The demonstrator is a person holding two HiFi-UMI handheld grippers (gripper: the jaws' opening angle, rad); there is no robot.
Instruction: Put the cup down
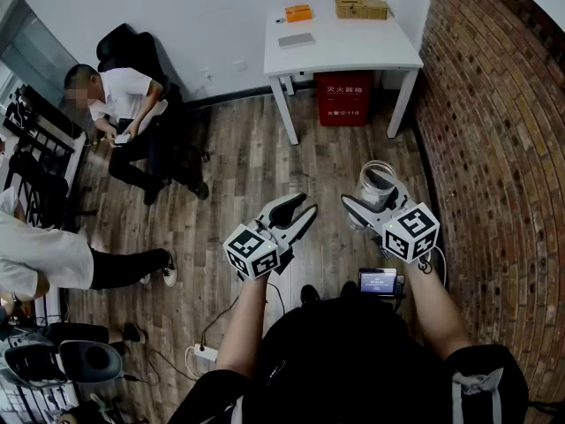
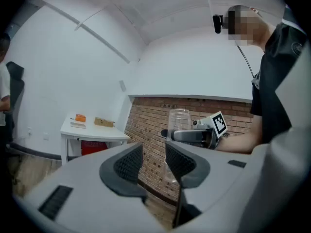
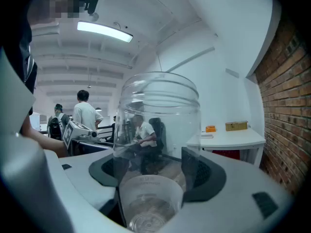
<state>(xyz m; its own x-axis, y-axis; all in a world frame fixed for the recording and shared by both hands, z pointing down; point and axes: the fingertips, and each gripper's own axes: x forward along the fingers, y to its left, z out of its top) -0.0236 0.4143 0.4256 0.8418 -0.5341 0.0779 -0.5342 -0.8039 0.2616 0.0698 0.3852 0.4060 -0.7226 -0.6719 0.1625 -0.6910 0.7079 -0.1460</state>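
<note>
cup (image 3: 158, 111) upright, long axis vertical, mouth up | right gripper (image 3: 156, 169) clamped on it | left gripper (image 2: 153, 154) apart, empty

— What colours are on your feed?
— I see a clear cup (image 3: 155, 144). The left gripper (image 2: 154, 161) is pale grey with black ribbed pads (image 2: 129, 165), and its cube (image 1: 252, 251) has black squares on white.
— And the room?
— I've got a white table (image 1: 353, 56) with an orange box (image 1: 298, 12) at its far edge and a tan box (image 1: 361, 8) at its far right corner. There's a red bin (image 1: 344, 100) beneath. The wall (image 1: 485, 148) is red-brown brick, the floor (image 1: 238, 166) grey-brown planks.
</note>
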